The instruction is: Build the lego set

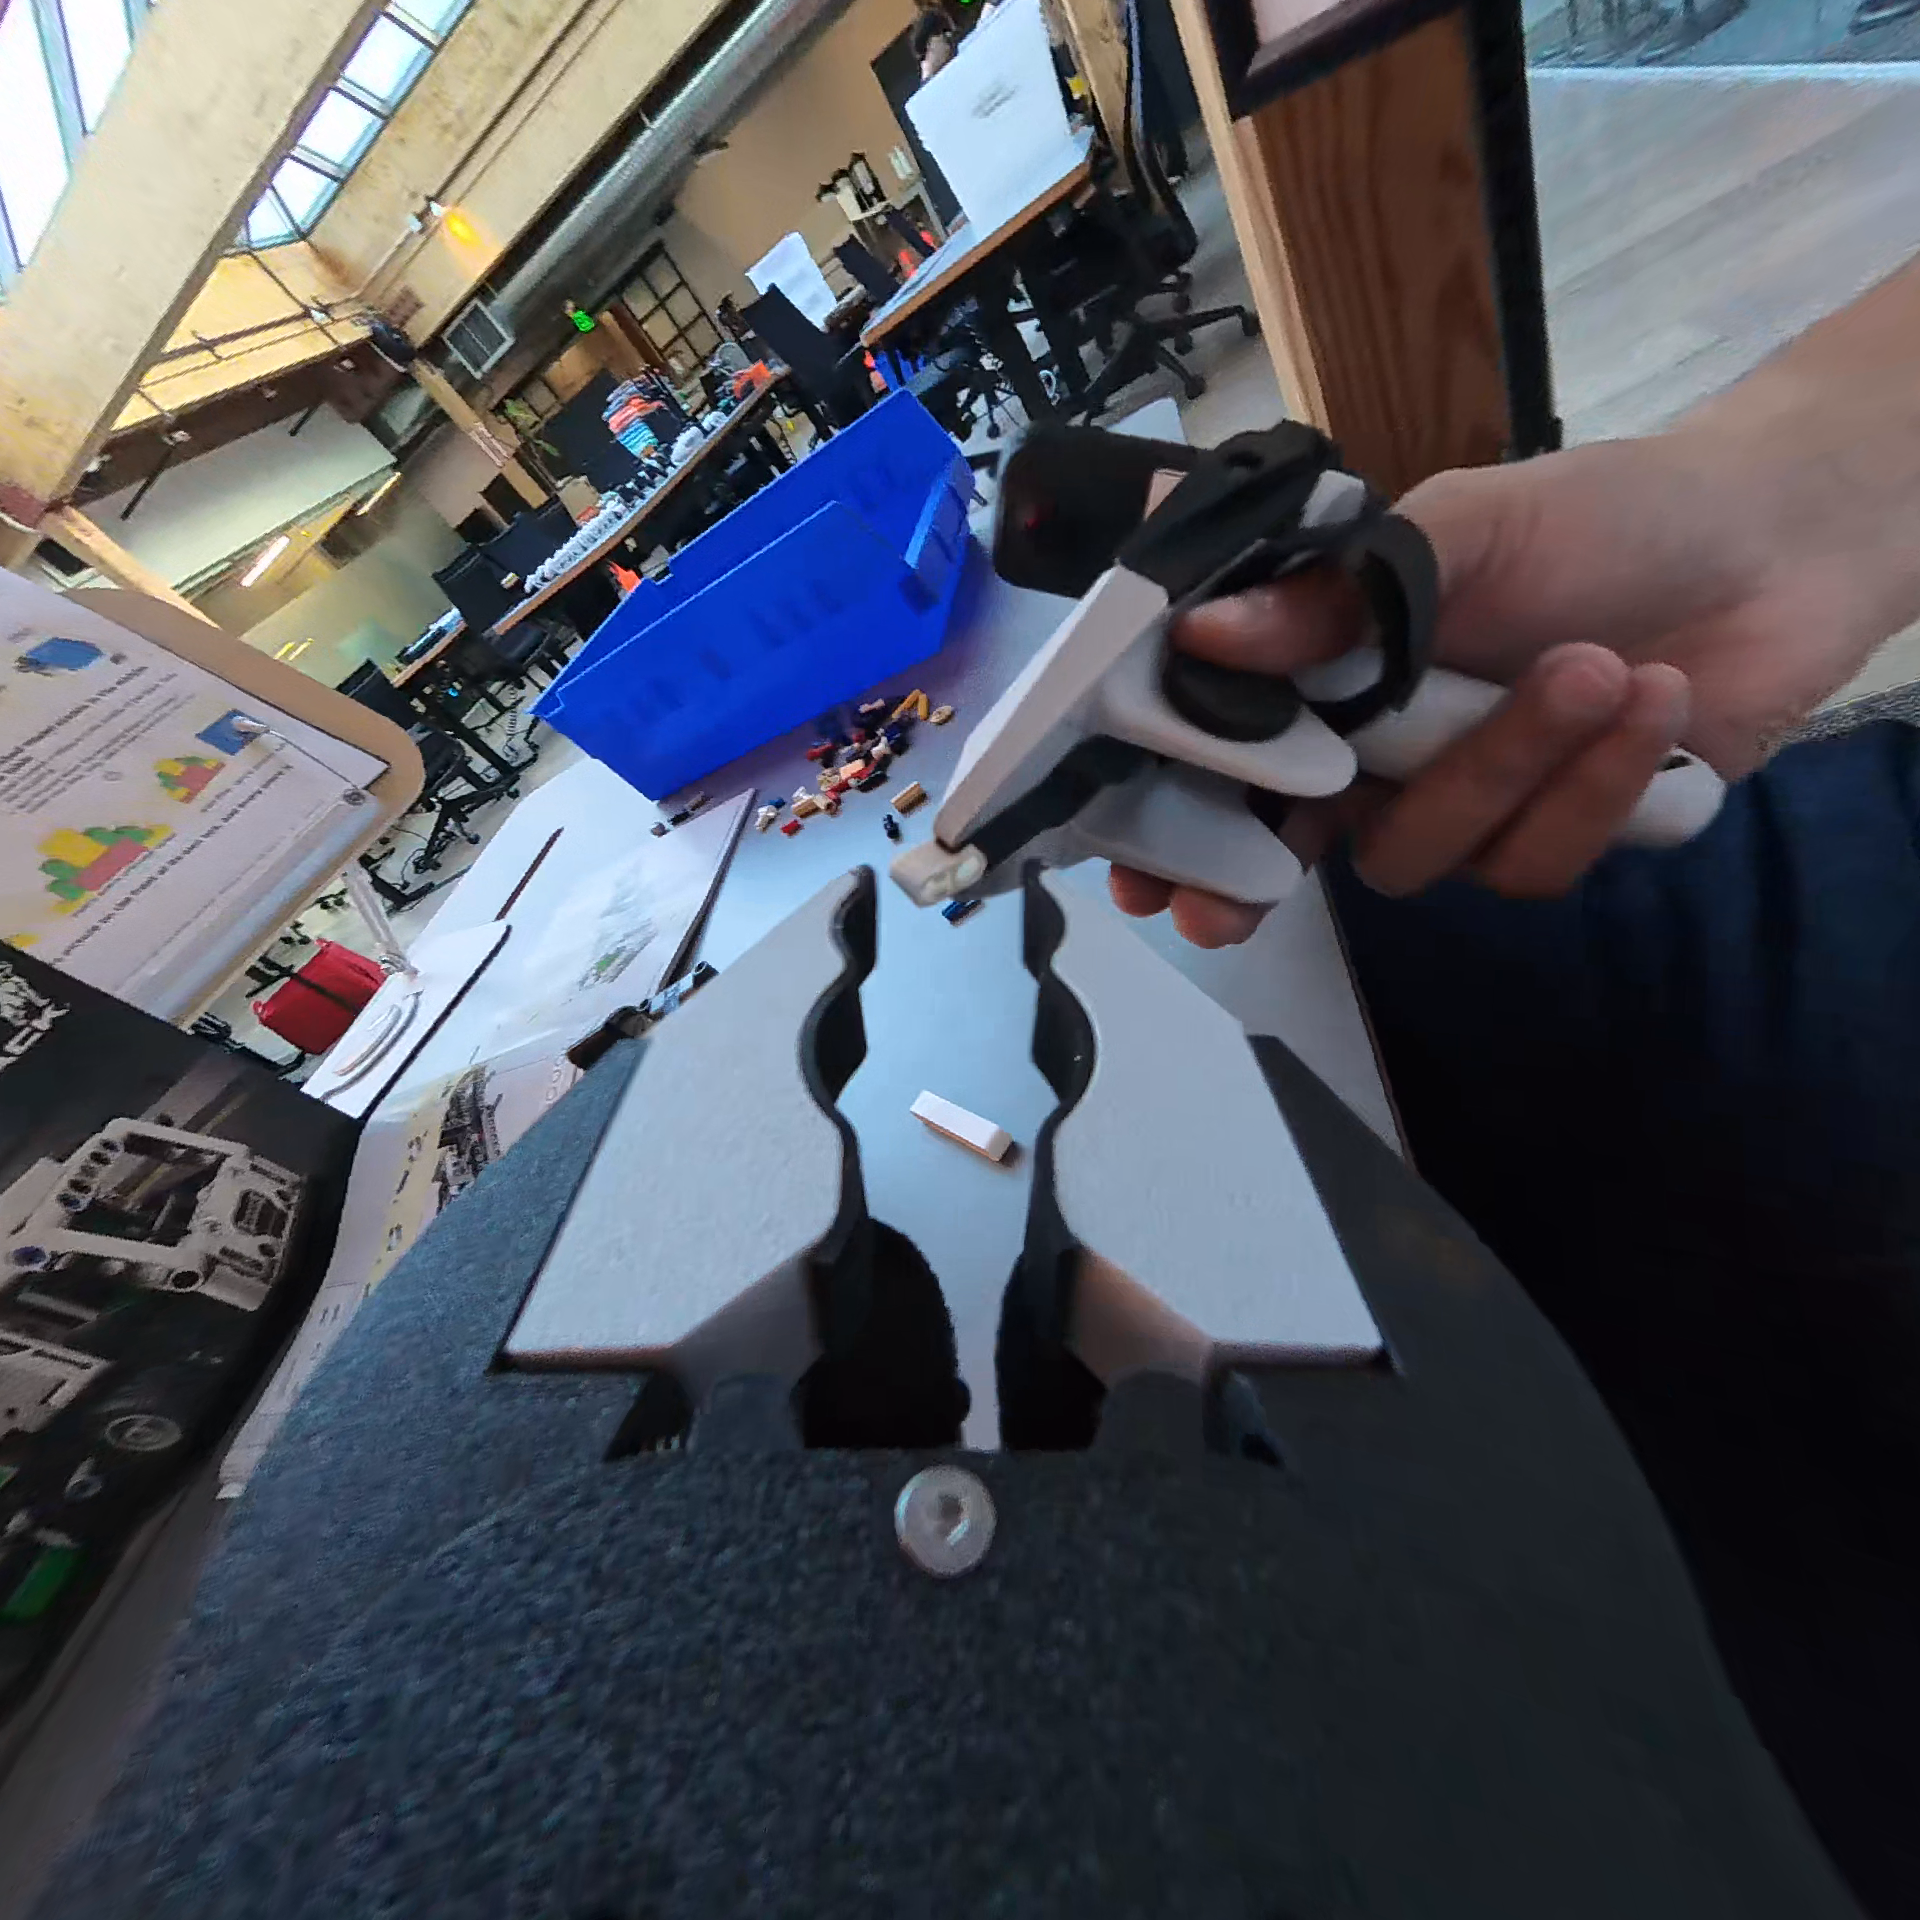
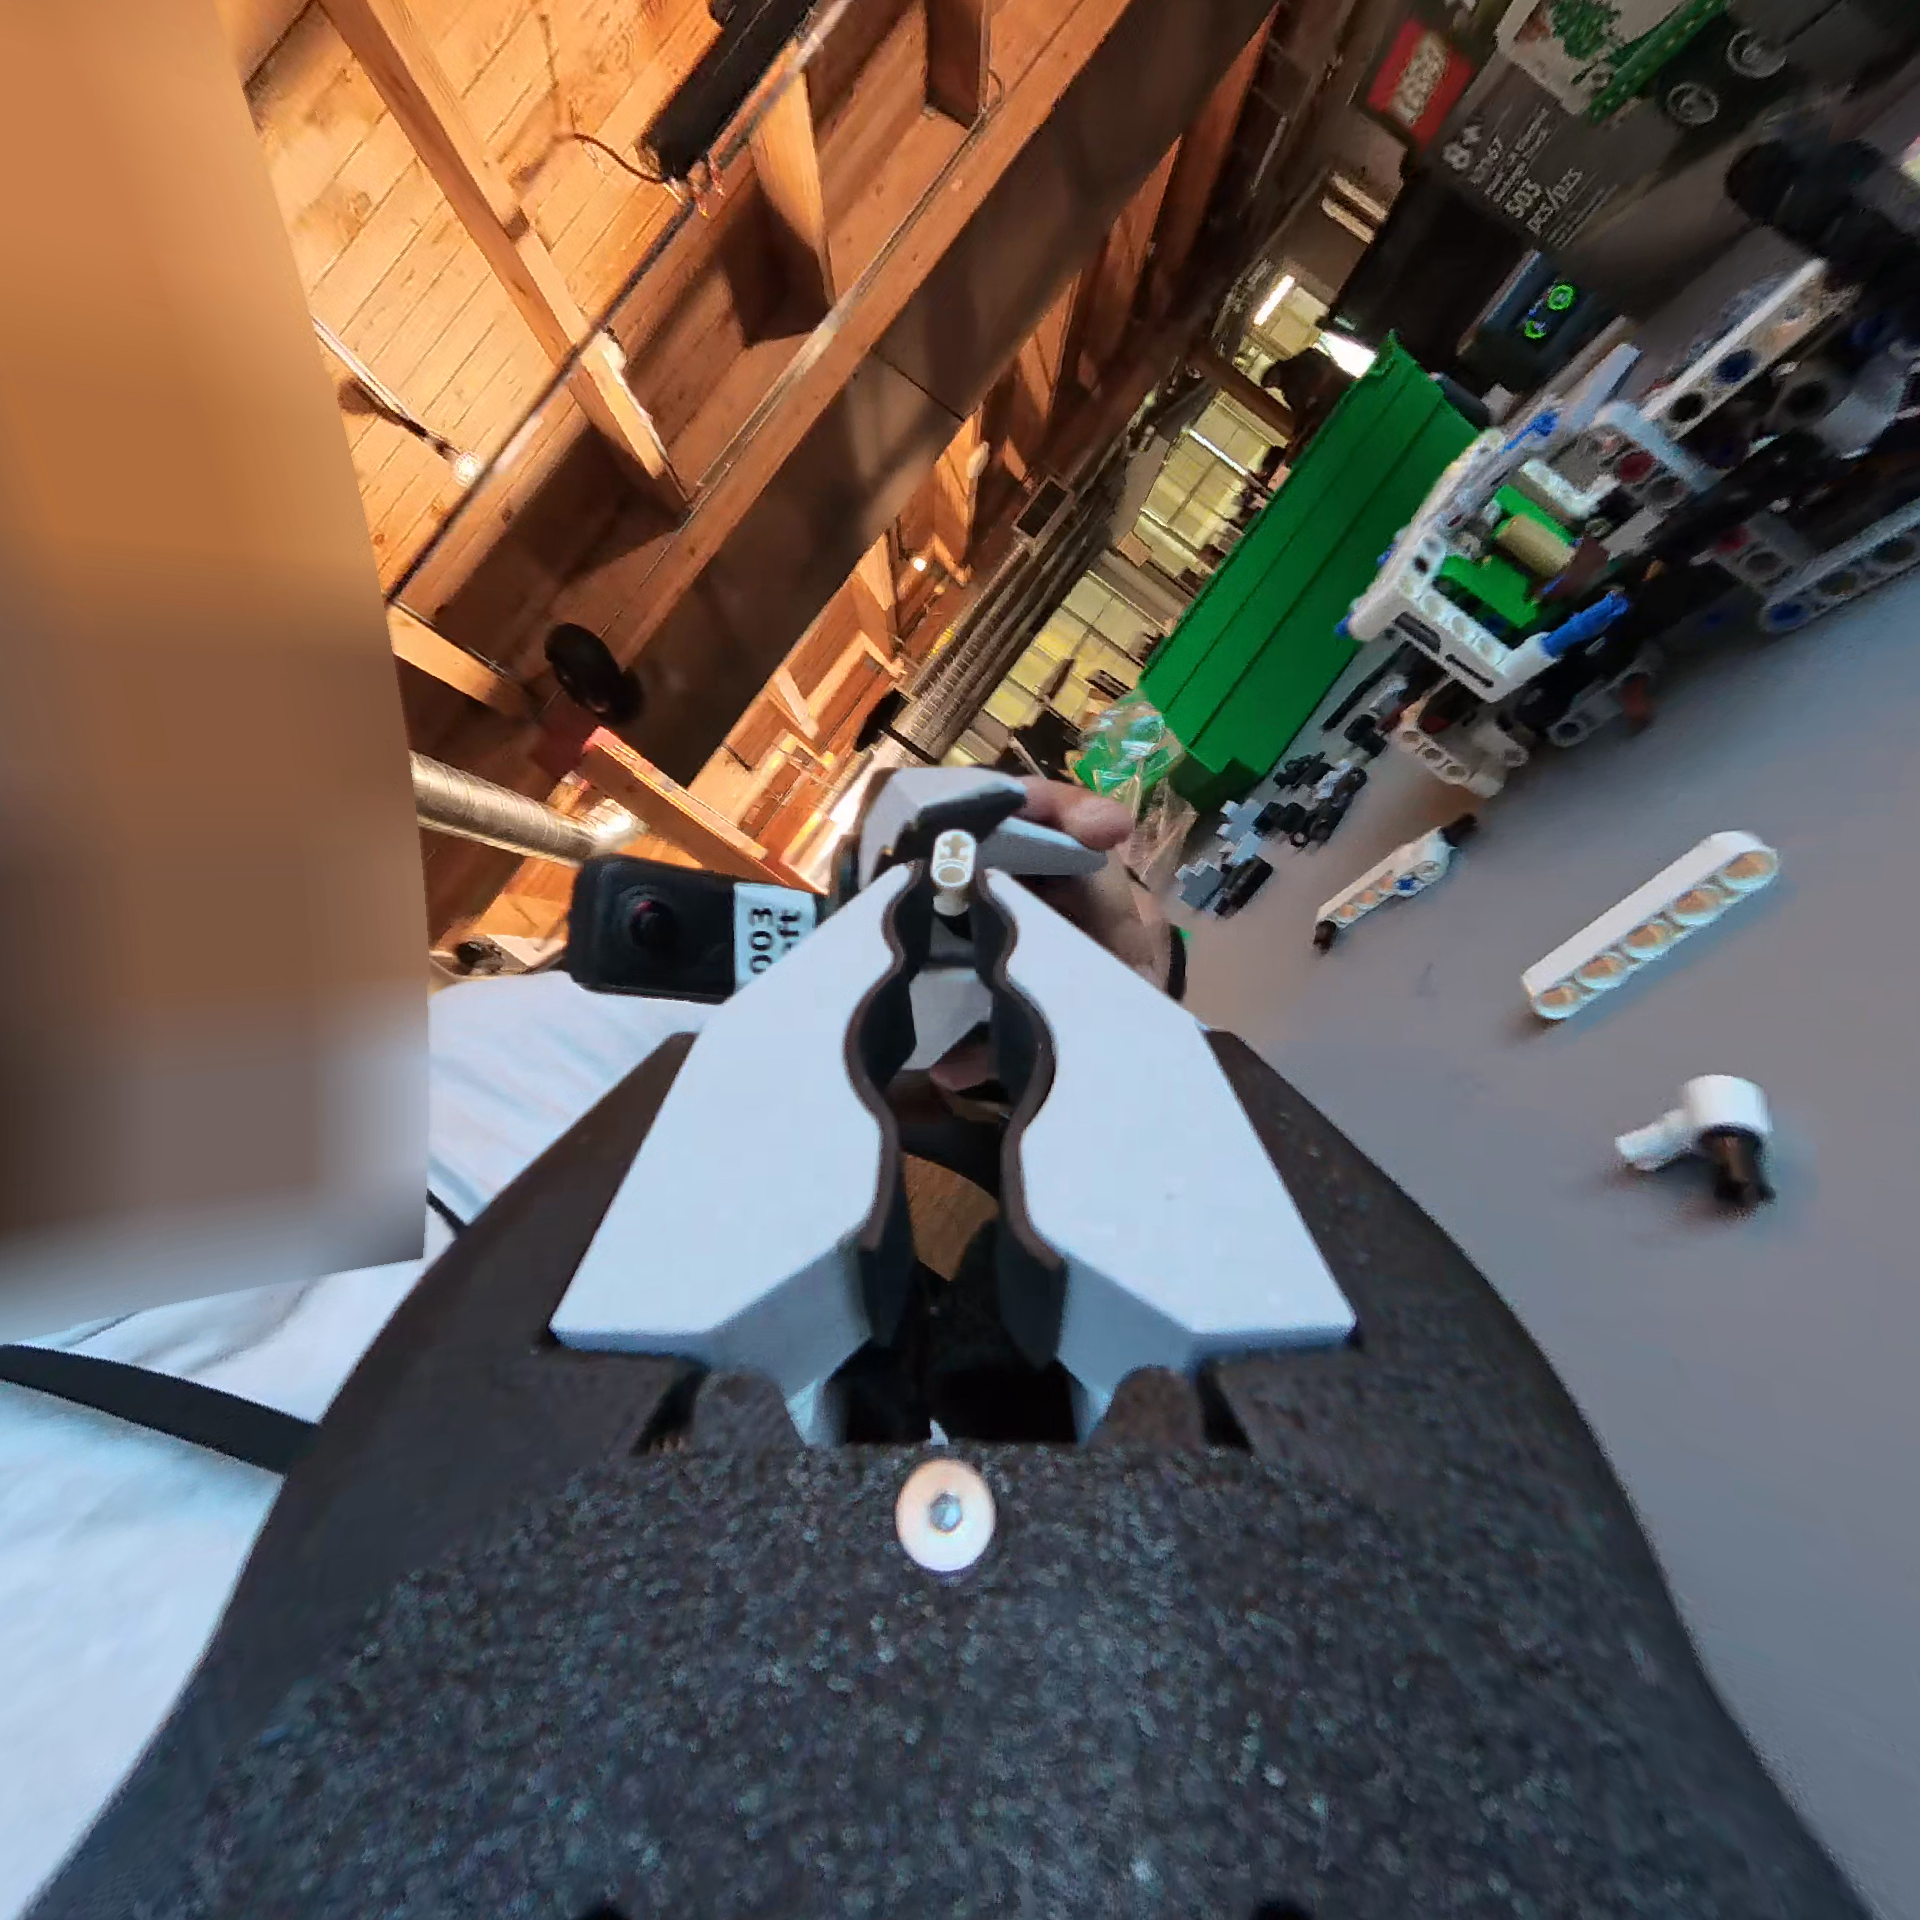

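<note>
**While one small connector is pinched, the rest waits on the table**

Although it looks trivial, the small white plastic connector piece is the thing to mind: light, rigid and smooth, it could twist or pop out of a pinch at its end. The right gripper is closed on it at the very fingertips, holding it in the air just beyond the left gripper, whose fingers stand apart with nothing between them. A firmer hold would be across the connector's flat sides, I judge, not its rounded tip.

On the grey table, to the right, lie a long white beam with a row of holes and a short white elbow piece; both look stiff and easy to grasp mid-length. Farther off stands the partly built white and green lego model. A small white flat tile lies near, below the left gripper.
</note>
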`<action>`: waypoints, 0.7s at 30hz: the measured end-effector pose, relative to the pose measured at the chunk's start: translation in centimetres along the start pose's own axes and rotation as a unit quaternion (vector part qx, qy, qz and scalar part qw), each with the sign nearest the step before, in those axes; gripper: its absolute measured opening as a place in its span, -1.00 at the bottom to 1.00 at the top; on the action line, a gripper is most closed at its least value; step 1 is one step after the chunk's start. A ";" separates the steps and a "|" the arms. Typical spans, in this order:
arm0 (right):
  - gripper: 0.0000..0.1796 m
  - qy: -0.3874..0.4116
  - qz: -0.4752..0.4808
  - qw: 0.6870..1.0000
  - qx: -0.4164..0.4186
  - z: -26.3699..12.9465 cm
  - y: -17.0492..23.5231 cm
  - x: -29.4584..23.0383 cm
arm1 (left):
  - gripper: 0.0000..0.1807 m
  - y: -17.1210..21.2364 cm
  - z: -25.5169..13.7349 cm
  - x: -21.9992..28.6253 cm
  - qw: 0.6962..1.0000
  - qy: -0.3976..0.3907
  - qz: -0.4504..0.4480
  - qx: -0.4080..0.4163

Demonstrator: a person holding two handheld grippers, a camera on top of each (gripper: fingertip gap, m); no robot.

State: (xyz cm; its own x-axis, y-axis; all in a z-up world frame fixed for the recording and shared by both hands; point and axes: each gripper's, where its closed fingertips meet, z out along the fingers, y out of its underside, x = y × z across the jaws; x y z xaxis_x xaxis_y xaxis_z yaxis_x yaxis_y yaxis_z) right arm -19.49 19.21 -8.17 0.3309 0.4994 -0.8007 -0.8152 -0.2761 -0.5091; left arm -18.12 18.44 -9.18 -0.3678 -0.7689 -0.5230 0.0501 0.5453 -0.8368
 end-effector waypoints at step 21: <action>-0.95 -0.011 0.063 0.998 -0.009 0.1 0.4 1.0 | -0.85 0.4 -0.5 -0.3 0.999 0.001 0.037 -0.014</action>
State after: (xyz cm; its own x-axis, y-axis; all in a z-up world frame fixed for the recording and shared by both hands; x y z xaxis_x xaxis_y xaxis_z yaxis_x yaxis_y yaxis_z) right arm -19.49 19.72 -9.15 0.2157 0.4783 -0.8513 -0.8410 -0.3521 -0.4109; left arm -18.44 19.02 -9.30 -0.3662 -0.7258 -0.5824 0.0519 0.6089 -0.7915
